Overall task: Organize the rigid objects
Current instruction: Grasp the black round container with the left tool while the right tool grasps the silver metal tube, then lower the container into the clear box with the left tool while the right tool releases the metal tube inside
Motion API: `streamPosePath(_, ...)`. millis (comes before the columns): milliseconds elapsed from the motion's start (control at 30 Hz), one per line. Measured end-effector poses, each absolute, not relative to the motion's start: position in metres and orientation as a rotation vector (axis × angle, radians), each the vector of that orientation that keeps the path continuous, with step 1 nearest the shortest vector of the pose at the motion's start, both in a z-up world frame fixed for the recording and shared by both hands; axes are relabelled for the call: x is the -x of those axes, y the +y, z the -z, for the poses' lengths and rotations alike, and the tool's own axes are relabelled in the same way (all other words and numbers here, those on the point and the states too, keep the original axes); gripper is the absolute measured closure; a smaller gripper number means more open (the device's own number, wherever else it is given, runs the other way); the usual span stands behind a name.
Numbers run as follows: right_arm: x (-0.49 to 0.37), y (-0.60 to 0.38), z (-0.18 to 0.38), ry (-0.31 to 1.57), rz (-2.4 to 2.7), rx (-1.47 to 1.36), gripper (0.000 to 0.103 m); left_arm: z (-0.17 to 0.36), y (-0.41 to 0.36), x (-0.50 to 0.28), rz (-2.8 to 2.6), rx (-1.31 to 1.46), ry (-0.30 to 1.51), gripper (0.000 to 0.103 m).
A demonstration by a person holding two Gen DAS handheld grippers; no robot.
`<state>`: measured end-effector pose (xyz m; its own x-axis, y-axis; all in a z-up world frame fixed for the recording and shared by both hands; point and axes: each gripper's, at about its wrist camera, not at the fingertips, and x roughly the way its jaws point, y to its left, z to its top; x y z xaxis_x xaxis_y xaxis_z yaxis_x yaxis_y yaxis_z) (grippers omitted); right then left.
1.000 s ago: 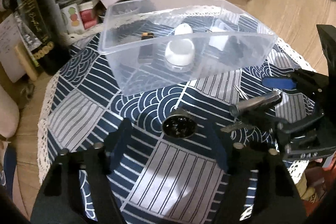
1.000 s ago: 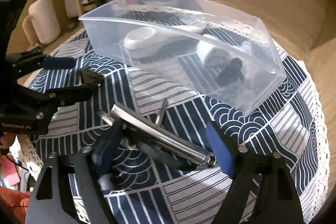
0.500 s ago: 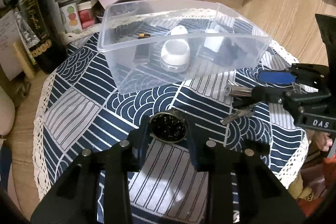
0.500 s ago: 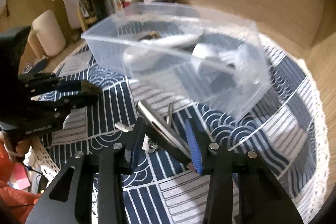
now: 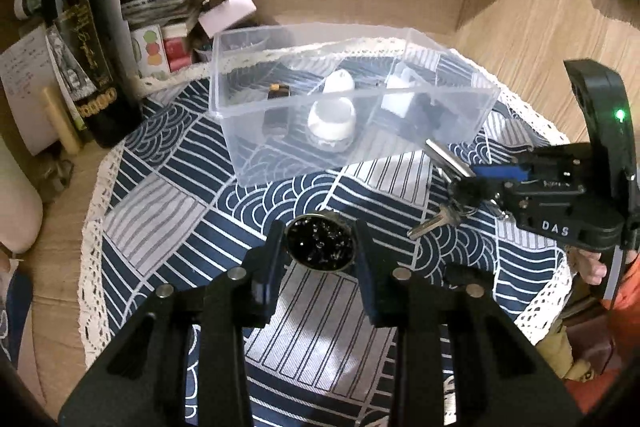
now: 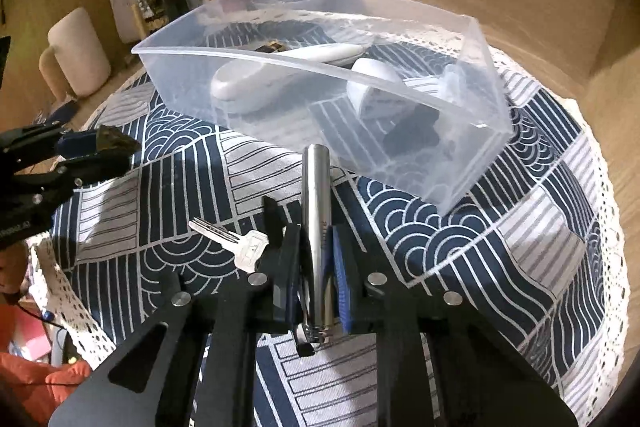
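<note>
Clutter of bottles and papers (image 5: 100, 39) lines the far left edge, out of the way, which leaves the patterned cloth on the bench (image 5: 168, 211) free as the working area. Moving right, the left hand-held gripper (image 5: 320, 247) is pinching a small round tin (image 5: 321, 242) of dark bits, pads on either side of its rim, so the open top faces up and nothing should spill; it looks just clear of the cloth, though I cannot tell for sure. Beyond it sits the clear plastic bin (image 5: 256, 163), the collecting point, already holding a white rounded piece (image 5: 331, 118), a small dark block (image 5: 277, 107) and other items. Further right, the right hand-held gripper (image 6: 316, 267) has just been closing and now clamps a slim metal cylinder (image 6: 317, 211) lengthwise between its blue pads, the free end aimed at the bin's near wall. A key (image 6: 236, 243) hangs off the same bunch, trailing over the cloth. My read: both pieces are gripped and ready, and the bin is the next stop; the dangling key could snag the rim.
</note>
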<state>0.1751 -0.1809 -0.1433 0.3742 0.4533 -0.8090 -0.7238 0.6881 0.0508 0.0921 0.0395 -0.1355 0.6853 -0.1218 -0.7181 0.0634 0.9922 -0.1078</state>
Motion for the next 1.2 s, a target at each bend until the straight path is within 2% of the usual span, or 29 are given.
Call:
streamPosePath(367, -0.160, -0.209, 0.082, 0.714, -0.746, 0.250, 0.089, 0.095, 0.042, -0.089, 0.080, 0.080, 0.683, 0.070)
streamPosePath(800, -0.191, -0.203, 0.023, 0.533, -0.713, 0.197, 0.089, 0.058, 0.060, -0.111, 0.030, 0.091, 0.576, 0.070)
streamPosePath(1000, -0.215, -0.189, 0.019, 0.516, -0.701, 0.199, 0.089, 0.056, 0.068, -0.136, 0.020, 0.075, 0.586, 0.070)
streamPosePath(1200, -0.244, -0.166, 0.045, 0.598, -0.707, 0.216, 0.089, 0.077, 0.063, -0.170, 0.029, 0.056, 0.665, 0.070)
